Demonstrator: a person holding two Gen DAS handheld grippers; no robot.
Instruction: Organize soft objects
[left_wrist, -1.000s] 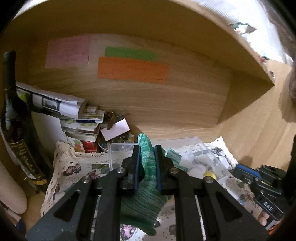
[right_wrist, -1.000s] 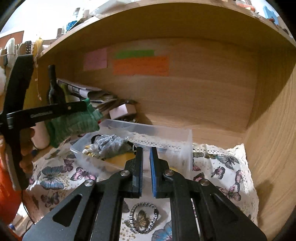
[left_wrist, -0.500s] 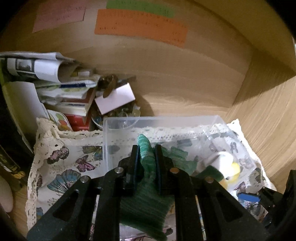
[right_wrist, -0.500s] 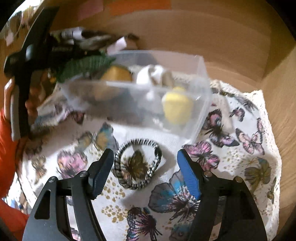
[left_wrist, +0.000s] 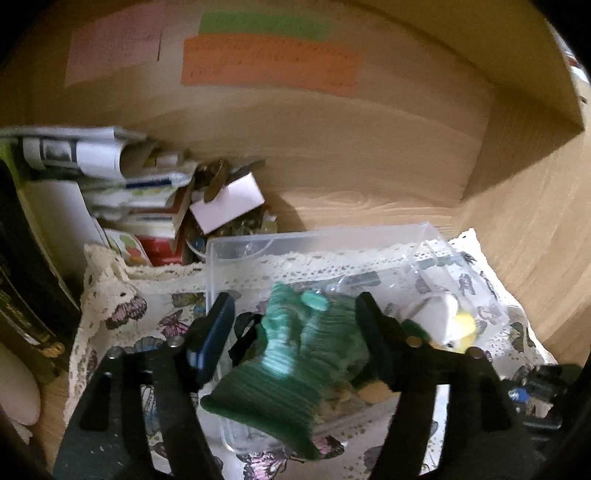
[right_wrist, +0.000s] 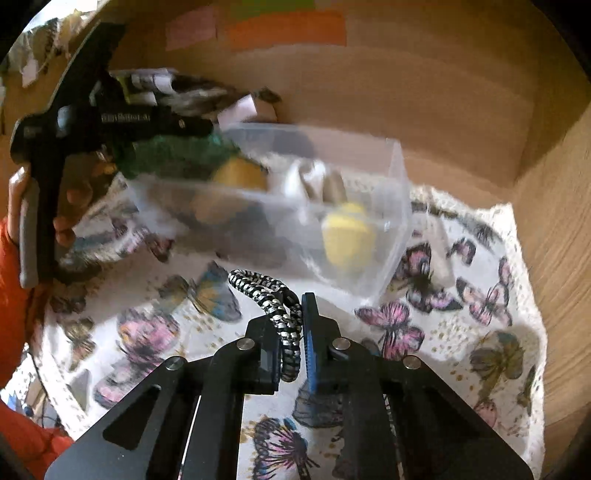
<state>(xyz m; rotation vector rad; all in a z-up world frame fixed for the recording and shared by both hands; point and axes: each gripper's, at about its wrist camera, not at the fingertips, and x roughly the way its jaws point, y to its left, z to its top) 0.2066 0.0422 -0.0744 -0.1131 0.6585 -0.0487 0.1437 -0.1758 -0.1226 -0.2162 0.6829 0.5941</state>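
Both grippers lower than a second ago; left jaws have just been opening, right jaws have just been closing.
White butterfly-print cloth (right_wrist: 461, 258) covers the desk in the wooden alcove. Clear rectangular plastic bin (right_wrist: 397, 206) sits on it. Left gripper (left_wrist: 291, 328): jaws wide; green knitted glove (left_wrist: 291, 373), formerly pinched, lies loose between them over the bin. Right gripper (right_wrist: 290, 325): jaws narrow, clamped on black-and-white braided cord loop (right_wrist: 275, 299), previously flat on the cloth.
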